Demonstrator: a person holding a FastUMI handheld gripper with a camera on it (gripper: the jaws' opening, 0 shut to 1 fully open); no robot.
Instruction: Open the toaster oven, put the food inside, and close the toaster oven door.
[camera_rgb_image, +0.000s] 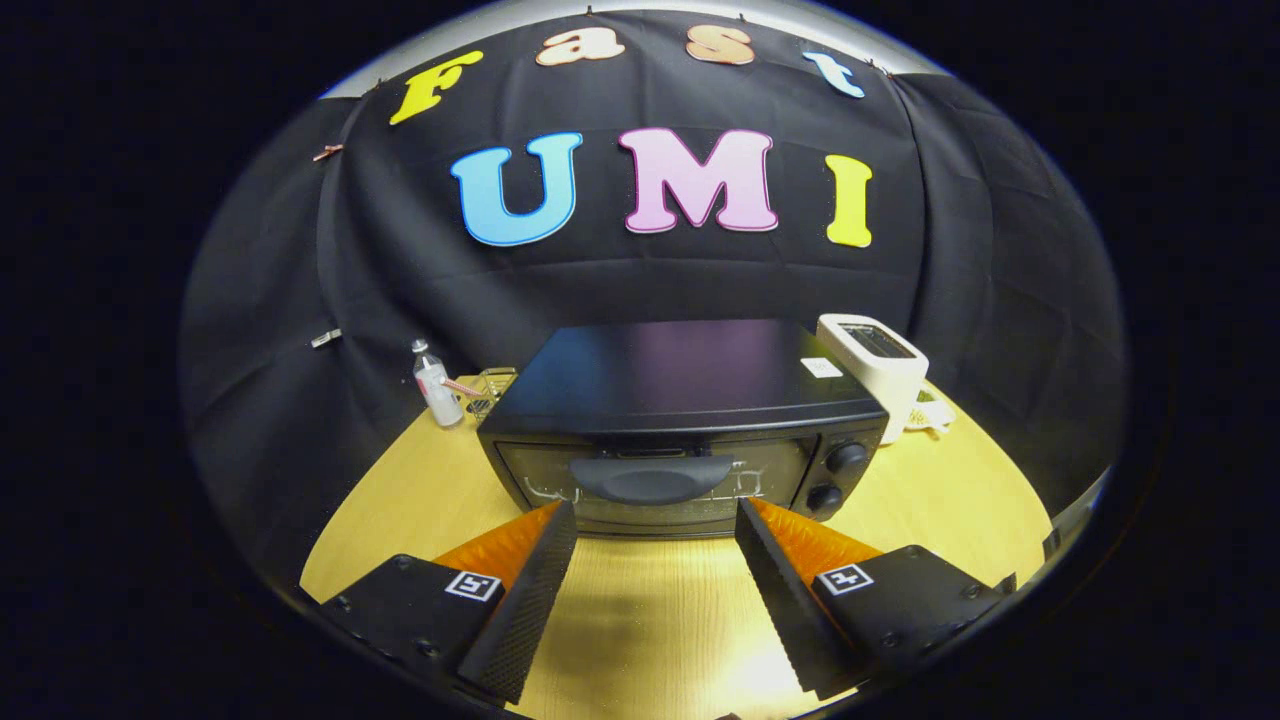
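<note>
Black metal toaster oven (680, 400) sat shut mid-counter (650, 620). The hand-held gripper (655, 520) was spread and empty before its curved dark handle (652, 478); its fingers could slip off that smooth handle.

Your gripper (655, 520) hovers over the table (930, 500) with its fingers (530, 580) spread wide and nothing between them. Just ahead of the fingertips sits the toaster oven (680, 400), its door (650, 480) shut and the handle (652, 478) lined up with the gap between your fingers. Two knobs (835, 478) sit at the right of the door. At the table's far right edge, beside the oven's back corner, stands a white toaster (875, 360). At the far left edge, behind the oven, you have a small bottle (435, 385) standing upright and a clear container (492, 385) just beside it.
</note>
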